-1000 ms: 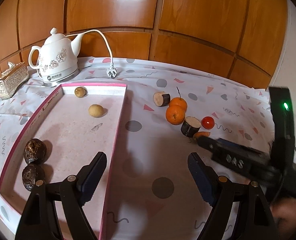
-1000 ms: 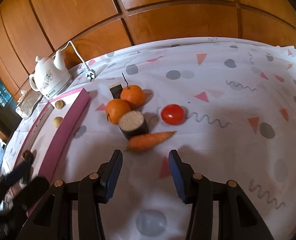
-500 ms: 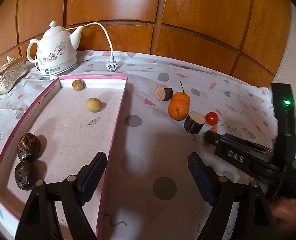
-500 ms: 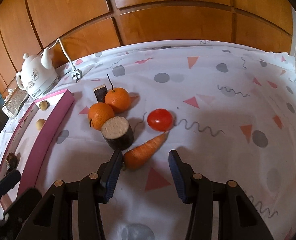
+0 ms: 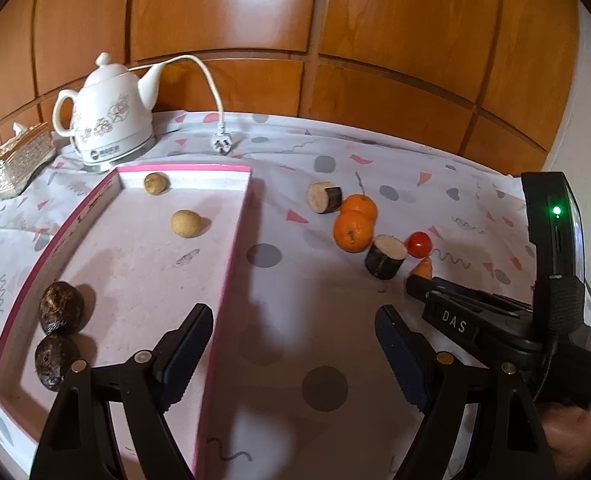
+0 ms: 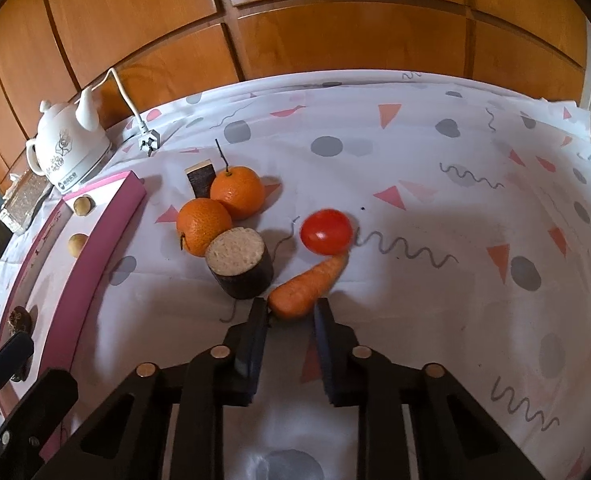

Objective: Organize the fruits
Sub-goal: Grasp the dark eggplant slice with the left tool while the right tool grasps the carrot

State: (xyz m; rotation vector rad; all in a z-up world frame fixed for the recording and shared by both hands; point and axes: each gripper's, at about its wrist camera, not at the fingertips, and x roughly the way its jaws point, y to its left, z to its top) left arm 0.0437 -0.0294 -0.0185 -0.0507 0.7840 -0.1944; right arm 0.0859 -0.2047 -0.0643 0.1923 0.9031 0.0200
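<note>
right tongs (image 6: 289,312) have closed onto the carrot (image 6: 307,286) since before; left tongs (image 5: 291,344) gape empty.

Carrot (image 6: 305,282) lies on cloth, tip touching tomato (image 6: 326,231); two oranges (image 6: 220,207) beside cut stubs.

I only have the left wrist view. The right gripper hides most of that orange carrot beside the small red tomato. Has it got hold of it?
Observer: Yes. In the right wrist view the right gripper is shut on the thick end of the tapered orange carrot.
Operator: Anything crowding the fingers?
Observer: The dark-skinned cylinder with a pale cut top stands right beside one finger. I cannot tell if they touch.
</note>
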